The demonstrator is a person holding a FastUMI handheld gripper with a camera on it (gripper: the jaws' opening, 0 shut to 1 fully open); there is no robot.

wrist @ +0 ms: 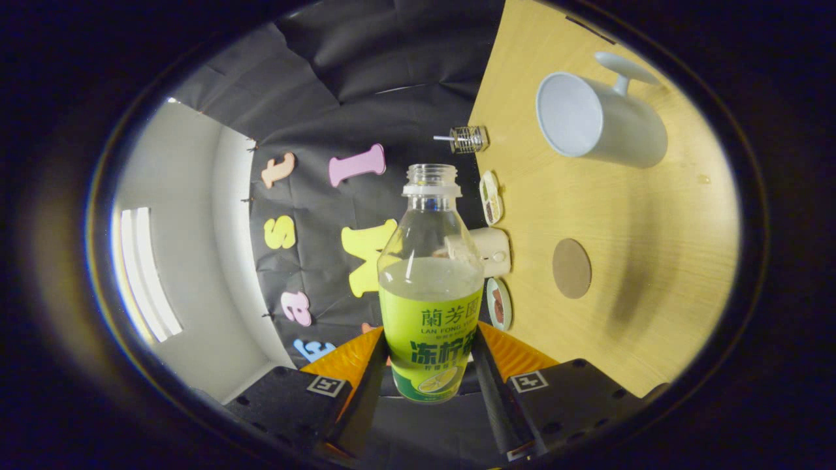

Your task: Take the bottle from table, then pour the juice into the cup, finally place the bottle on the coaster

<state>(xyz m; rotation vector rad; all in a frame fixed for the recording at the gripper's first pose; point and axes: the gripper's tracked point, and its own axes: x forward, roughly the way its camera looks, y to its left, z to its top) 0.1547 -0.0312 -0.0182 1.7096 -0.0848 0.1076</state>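
A clear bottle [429, 287] with a green and yellow label, uncapped and holding pale juice up to its shoulder, sits between my fingers. My gripper [428, 365] is shut on the bottle, both fingers pressing its labelled sides. The view is rolled about a quarter turn, so the wooden table [659, 287] stands like a wall beside the bottle. A white cup [597, 121] with a handle is on that table, beyond the bottle's mouth and off to the side, its opening facing me. A round brown coaster [571, 268] lies flat on the table, nearer to me than the cup.
Along the table's far edge stand a small glass jar [469, 139], a small dish of food [490, 197], a cream container [491, 251] and a round plate [499, 304]. A white wall [196, 274] lies on the other side.
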